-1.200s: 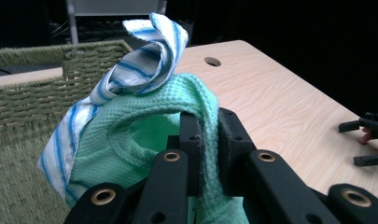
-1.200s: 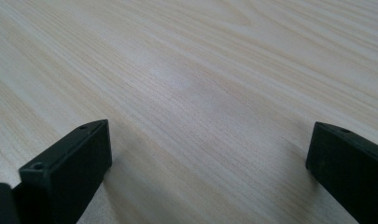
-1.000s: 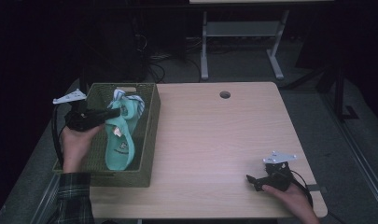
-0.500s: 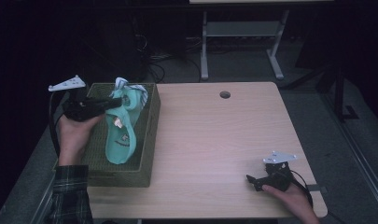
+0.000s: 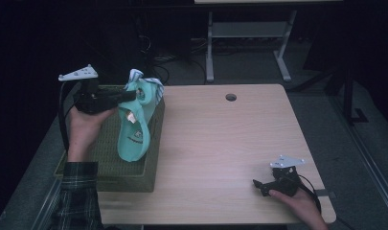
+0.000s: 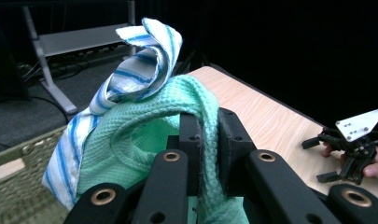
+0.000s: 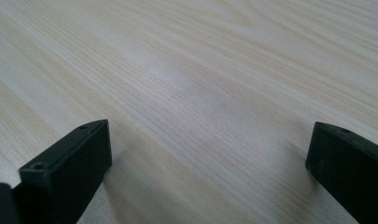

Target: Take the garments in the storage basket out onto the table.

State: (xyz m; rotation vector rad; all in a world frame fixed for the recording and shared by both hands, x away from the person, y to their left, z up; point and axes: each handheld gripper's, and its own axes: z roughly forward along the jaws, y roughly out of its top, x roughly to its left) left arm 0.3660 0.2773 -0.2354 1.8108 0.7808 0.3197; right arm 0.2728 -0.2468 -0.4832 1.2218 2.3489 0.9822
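- The mint-green waffle-weave towel hangs from the left gripper above the woven basket; its lower end reaches down to the basket's inside near the right wall.
- In the left gripper view the green towel is bunched into a fold that passes between the two black jaws, which are clamped tight on it.
- A white cloth with blue stripes is caught up with the green one; it rises above the grip and trails down the left side in that view. In the high view it peeks out at the top of the bundle.
- The left hand holds its gripper level, jaws pointing towards the table's middle, over the basket's far end.
- The basket sits on the left part of the light wooden table, its near corner close to the front edge.
- The right gripper rests on the table near the front right corner, well apart from the basket, held by the right hand.
- The right gripper view shows its jaws standing wide apart over bare tabletop, nothing between them.
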